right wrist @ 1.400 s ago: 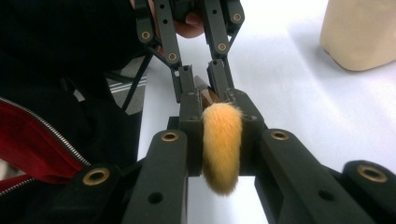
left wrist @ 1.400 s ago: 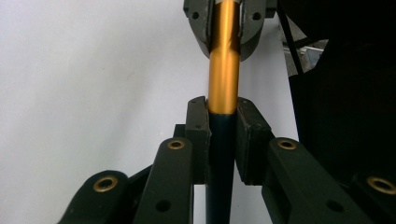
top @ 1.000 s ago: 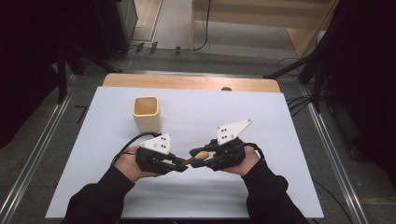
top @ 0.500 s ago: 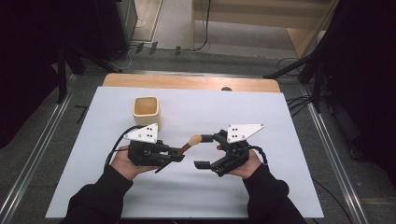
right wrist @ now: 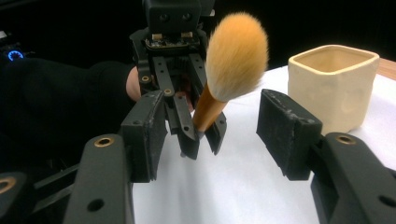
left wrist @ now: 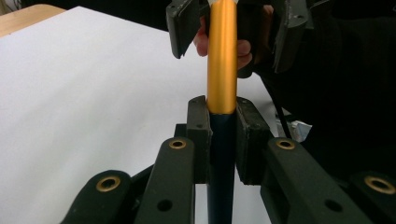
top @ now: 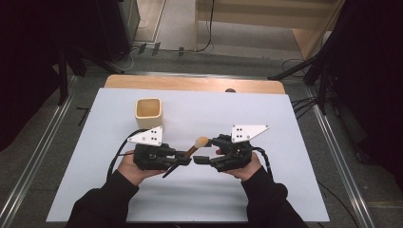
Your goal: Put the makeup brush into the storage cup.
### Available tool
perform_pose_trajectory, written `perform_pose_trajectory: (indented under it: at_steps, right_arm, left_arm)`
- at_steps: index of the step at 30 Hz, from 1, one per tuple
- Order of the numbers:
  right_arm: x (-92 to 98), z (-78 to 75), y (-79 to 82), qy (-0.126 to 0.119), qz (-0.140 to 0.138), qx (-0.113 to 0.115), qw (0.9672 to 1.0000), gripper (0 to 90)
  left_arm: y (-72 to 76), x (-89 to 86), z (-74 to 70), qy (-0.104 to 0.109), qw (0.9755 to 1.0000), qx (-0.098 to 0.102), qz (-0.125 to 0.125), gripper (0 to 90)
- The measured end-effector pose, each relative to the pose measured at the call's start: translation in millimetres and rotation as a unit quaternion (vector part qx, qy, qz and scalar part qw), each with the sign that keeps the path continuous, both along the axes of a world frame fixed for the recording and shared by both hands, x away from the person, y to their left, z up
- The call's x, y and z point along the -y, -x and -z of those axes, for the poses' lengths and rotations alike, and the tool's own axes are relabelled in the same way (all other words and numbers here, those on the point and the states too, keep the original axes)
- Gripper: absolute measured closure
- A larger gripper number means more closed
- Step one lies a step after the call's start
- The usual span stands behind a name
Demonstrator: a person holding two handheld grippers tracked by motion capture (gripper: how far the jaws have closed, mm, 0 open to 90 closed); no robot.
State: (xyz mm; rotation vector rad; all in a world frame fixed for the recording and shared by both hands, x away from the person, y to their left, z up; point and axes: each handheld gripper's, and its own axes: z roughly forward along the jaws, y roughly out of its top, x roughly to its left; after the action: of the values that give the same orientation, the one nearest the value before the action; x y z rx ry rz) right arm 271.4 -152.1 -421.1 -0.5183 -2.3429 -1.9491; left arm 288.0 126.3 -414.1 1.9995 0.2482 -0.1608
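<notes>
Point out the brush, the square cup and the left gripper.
brush (right wrist: pixel 236 56): right gripper view, on the orange bristle head.
square cup (top: pixel 148 114): high view, on its front wall.
left gripper (left wrist: pixel 222 135): left gripper view, between the tips clamped on the brush's handle.

brush (right wrist: pixel 236 58): soft orange bristles, glossy gold ferrule | cup (right wrist: pixel 334 84): matt cream

Text: none legible | Labels, brands: none readable | Numbers, signs: none on the table (top: pixel 285 142) or anything upon it
</notes>
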Motion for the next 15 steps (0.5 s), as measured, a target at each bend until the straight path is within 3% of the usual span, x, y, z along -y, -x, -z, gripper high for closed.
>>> perform_pose_trajectory:
  at_steps: [8,12,13,15]
  right_arm:
    - [-1.7,0.6,-2.3,-0.011,0.004,-0.013,0.9999,56.0]
    - [-2.8,1.0,-2.2,-0.012,0.007,-0.019,0.9997,66.2]
    - [-3.2,1.2,-2.3,-0.011,0.005,-0.023,0.9997,74.2]
    - [-3.2,1.1,-2.0,-0.01,0.003,-0.022,0.9997,75.9]
  left_arm:
    - [1.0,3.7,3.1,0.007,1.0,0.0,0.0,79.0]
    - [1.3,4.9,4.5,0.005,1.0,0.002,0.0,79.0]
    - [1.1,4.8,4.8,0.004,1.0,0.002,0.002,79.0]
    - [1.0,4.6,5.0,0.006,1.0,0.003,0.003,79.0]
